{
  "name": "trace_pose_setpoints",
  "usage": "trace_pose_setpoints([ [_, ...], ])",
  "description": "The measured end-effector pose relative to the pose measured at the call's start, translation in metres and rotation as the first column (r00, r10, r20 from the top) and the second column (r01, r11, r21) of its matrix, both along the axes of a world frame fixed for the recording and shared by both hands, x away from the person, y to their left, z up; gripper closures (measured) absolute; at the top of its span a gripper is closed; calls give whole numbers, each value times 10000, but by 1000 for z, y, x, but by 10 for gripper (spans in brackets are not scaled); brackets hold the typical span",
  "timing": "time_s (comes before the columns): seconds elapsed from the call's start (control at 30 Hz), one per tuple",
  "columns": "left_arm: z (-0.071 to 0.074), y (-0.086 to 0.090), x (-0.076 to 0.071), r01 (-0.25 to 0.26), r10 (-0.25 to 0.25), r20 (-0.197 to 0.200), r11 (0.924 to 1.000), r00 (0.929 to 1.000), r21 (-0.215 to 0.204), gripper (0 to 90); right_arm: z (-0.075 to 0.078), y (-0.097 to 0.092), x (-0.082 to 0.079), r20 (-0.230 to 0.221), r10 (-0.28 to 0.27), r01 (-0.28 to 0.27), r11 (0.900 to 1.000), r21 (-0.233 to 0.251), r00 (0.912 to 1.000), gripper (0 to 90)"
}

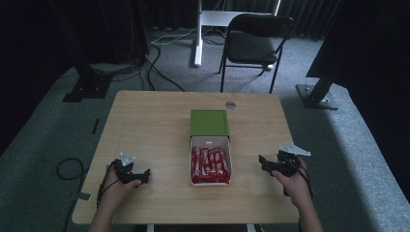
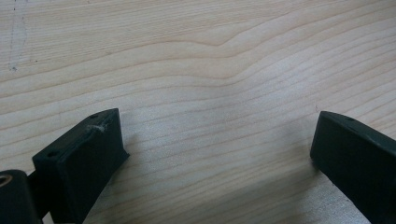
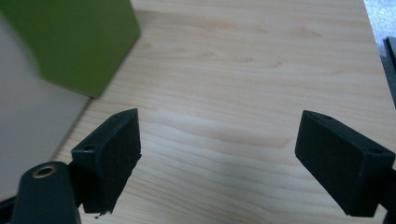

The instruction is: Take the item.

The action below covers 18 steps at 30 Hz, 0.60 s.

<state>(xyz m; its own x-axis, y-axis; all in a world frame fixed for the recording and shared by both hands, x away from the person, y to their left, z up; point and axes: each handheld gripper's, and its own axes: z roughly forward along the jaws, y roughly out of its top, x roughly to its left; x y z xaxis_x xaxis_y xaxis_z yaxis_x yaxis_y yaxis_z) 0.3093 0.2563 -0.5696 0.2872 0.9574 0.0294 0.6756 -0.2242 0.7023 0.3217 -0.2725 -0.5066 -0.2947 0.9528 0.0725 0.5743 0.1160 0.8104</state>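
Right now everything turns on the white box (image 1: 211, 143) at the middle of the wooden table (image 1: 145, 125), packed with a row of red-wrapped candy bars (image 1: 211, 166). Its green lid (image 1: 209, 123) lies flat on the table just beyond the box, touching its far edge or nearly so; I cannot tell which. In the right gripper view the lid (image 3: 70, 42) and the pale box wall (image 3: 28, 121) loom at the left, close to that gripper.

To the left of the box, well apart from it, the left gripper (image 1: 138, 178) sits low over bare wood, its jaws spread wide with nothing between them; its own view shows only table grain between the black jaws. To the right of the box, about as far off, the right gripper (image 1: 265, 164) points in towards the box, jaws likewise wide apart and empty.

To my eye the box stands open and full, and neither hand has committed to anything yet: this looks like the pause before closing it. The next move would call for one gripper to take the lid by an edge, lift it and bring it squarely over the box, perhaps while the other steadies the box wall.
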Motion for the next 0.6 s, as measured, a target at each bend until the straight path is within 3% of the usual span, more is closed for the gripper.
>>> trace_pose_setpoints([
  [0.3, 0, 0, 0, 11, -11, -3, 10000, 10000, 13, 35, 22, 21, -3, 290, 320, -321, 9995, 24, 9991, 148],
  [0.6, 0, 0, 0, -3, 3, 4, 10000, 10000, -2, 35, 39, 51, -10, 543, 1220, -1242, 9915, 383, 9910, 164],
])
